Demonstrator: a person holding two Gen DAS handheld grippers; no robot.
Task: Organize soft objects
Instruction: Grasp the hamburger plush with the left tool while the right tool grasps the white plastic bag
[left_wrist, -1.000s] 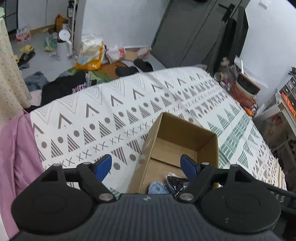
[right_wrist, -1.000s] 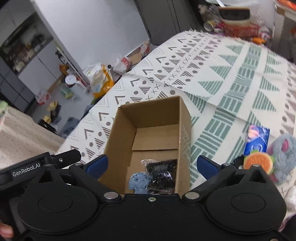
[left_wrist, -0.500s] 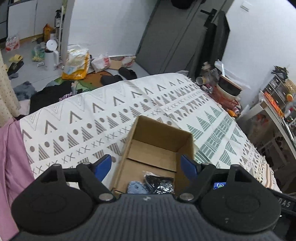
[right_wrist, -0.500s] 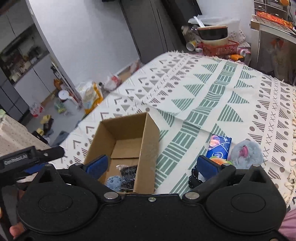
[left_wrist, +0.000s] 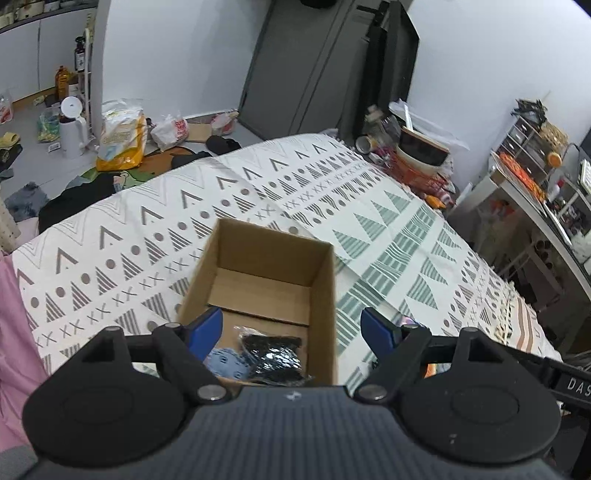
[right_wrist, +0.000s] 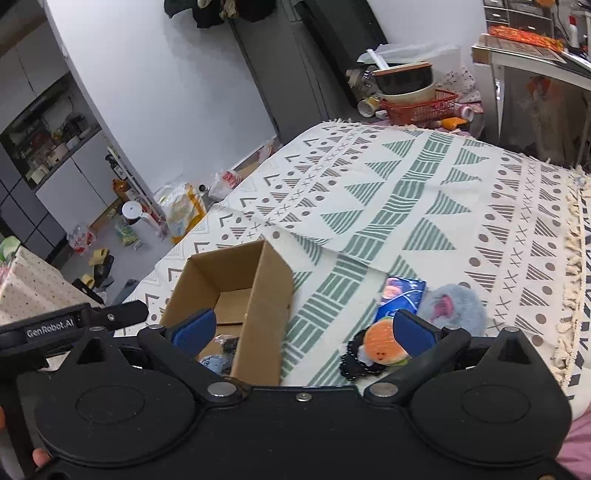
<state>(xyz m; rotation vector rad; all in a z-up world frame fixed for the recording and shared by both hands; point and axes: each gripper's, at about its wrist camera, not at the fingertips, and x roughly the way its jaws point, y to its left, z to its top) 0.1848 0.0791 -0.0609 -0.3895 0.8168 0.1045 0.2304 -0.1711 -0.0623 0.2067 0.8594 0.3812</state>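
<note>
Both grippers hover spread and empty over a patterned bedspread (right_wrist: 424, 206).

The cardboard box (left_wrist: 325, 295) sits open-topped near the bed's front edge, its long axis running away from the cameras; a black packet (left_wrist: 273, 354) and a blue soft item (left_wrist: 225, 363) lie at its near end. Left gripper (left_wrist: 291, 328) straddles the box's right wall — right gripper (right_wrist: 301, 328) hangs between box and a burger plush (right_wrist: 384, 349), blue packet (right_wrist: 402, 297), grey fluffy toy (right_wrist: 458, 310) and a black scalloped piece (right_wrist: 354, 363) beside them.

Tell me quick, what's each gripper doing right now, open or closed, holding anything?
Left gripper: open, holding nothing, above the cardboard box.
Right gripper: open, holding nothing.
</note>
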